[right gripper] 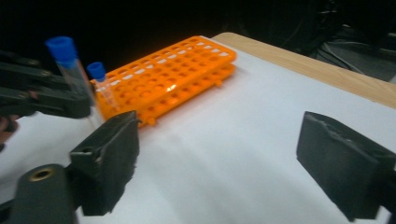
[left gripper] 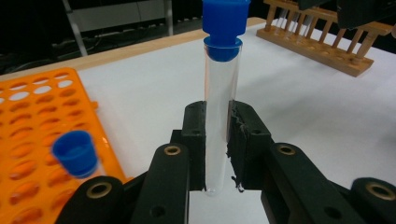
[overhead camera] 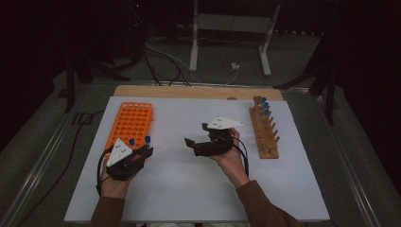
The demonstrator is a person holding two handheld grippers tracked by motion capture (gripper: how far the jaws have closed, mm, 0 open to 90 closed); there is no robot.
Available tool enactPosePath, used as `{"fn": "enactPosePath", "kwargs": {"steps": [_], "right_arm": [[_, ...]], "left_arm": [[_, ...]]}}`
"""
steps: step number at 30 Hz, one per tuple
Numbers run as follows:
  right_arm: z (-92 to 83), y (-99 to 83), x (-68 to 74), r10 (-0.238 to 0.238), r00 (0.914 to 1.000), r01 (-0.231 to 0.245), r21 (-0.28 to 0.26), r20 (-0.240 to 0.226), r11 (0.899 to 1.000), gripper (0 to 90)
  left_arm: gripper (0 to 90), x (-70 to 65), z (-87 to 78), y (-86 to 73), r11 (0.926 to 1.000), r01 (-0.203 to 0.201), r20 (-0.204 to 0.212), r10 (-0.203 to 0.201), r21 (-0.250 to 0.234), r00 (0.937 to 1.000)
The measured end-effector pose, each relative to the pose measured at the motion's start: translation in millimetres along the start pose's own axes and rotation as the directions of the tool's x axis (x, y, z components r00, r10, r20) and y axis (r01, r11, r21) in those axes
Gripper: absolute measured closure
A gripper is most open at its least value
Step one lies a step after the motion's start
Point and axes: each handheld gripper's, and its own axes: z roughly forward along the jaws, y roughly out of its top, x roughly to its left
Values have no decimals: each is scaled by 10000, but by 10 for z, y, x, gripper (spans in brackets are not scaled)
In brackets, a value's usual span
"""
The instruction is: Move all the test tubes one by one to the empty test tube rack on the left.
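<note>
Overhead, a person works at a white bench [overhead camera: 189, 189] with a gripper in each hand. The left gripper [overhead camera: 144, 152] sits just off the near corner of an orange rack [overhead camera: 130, 123] and holds a clear tube with a blue cap [overhead camera: 147, 140] standing upright. A second blue-capped tube [overhead camera: 132, 141] stands in the rack's near edge, just beside the held one. The right gripper [overhead camera: 196, 136] hovers near the middle of the bench with its jaws spread wide and nothing between them. A wooden rack [overhead camera: 265, 135] lies well apart at the right side, carrying a few blue-capped tubes [overhead camera: 265, 105] at its far end.

From the left gripper view, the two black jaws are clamped on the lower part of the clear tube [left gripper: 219, 121], which rises upright between them to its blue cap [left gripper: 225, 28]. The orange rack [left gripper: 28, 112] lies to the left, with the second tube's blue cap [left gripper: 74, 153] blurred in the near corner. The wooden rack [left gripper: 327, 44] stretches across the far right.

From the right gripper view, the jaws stand far apart over bare white bench [right gripper: 224, 154], empty. Beyond them the left gripper [right gripper: 51, 95] holds its capped tube [right gripper: 70, 70] upright, close to the second tube [right gripper: 102, 86] at the end of the orange rack [right gripper: 173, 74].
</note>
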Motion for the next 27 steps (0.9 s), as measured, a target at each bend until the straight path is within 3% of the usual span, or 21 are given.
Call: {"fn": "enactPosePath", "kwargs": {"steps": [16, 27], "right_arm": [[-316, -130, -309, 264, 9939, -247, -165, 1067, 9996, 24], [-529, -222, -431, 341, 9876, -298, -303, 1530, 9991, 1]], "left_arm": [[782, 249, -263, 11, 9969, 444, -351, -467, -648, 9983], [781, 367, -310, -13, 9941, 641, -885, -719, -873, 9935]]}}
